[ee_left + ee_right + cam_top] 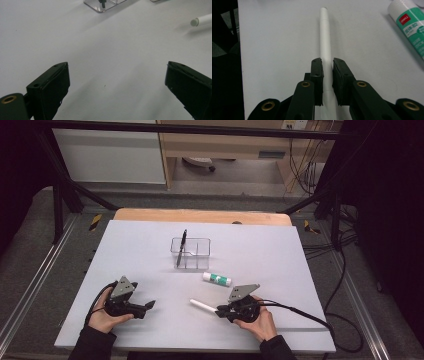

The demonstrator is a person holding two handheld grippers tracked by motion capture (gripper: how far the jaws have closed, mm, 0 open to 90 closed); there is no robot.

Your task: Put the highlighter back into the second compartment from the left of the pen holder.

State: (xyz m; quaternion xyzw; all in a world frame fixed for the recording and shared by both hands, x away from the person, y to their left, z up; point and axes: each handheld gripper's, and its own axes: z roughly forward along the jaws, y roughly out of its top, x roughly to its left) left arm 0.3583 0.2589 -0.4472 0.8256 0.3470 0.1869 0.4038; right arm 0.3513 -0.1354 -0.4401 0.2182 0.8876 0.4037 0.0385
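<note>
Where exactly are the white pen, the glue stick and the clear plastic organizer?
white pen [325, 37], right gripper view, on its barrel ahead of the jaws.
glue stick [217, 279], high view, on its green label.
clear plastic organizer [201, 254], high view, on its right wall.

A recording bench in a lab or workshop

A white tabletop [150, 320] sits inside a black metal frame [190, 128], with cables [345, 285] trailing over grey carpeted floor [30, 245]; pale wooden furniture [225, 145] and a white cabinet [110, 157] stand behind, beside hazard-striped tape marks [95, 221].
</note>
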